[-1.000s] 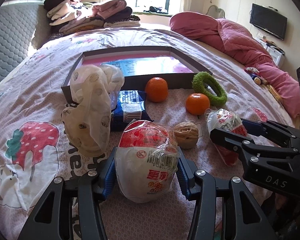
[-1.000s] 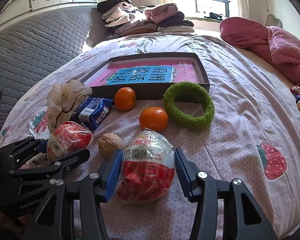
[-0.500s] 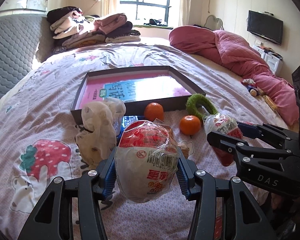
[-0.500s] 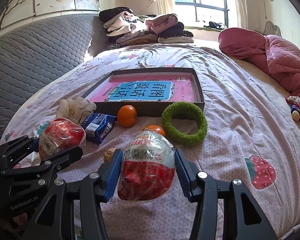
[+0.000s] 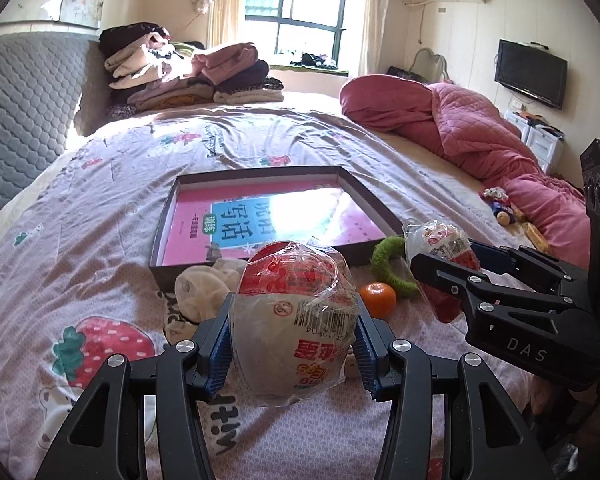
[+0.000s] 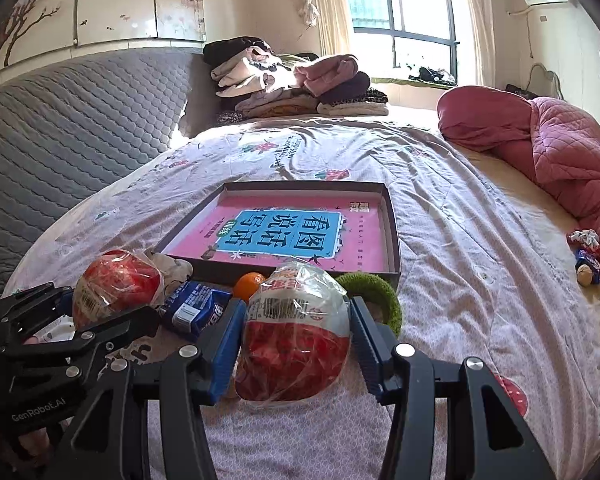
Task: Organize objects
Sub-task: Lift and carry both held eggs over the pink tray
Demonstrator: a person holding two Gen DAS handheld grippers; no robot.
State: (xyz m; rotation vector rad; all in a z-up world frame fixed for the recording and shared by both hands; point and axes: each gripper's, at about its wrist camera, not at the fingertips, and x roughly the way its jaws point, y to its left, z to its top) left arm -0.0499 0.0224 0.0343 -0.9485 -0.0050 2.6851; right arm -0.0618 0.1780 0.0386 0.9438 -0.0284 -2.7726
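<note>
While crinkly plastic wraps each round bun (image 5: 296, 324), ribbed fingers (image 5: 220, 354) clamp.

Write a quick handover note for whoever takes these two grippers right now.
Left gripper: shut on a plastic-wrapped red-and-white round snack, held off the bed.
Right gripper: shut on a matching wrapped snack, also held off the bed.
Shallow dark box with a pink book: nothing else in it.
On the sheet by the box: orange tangerine, green fuzzy ring, blue packet.
Left: box everything.
</note>
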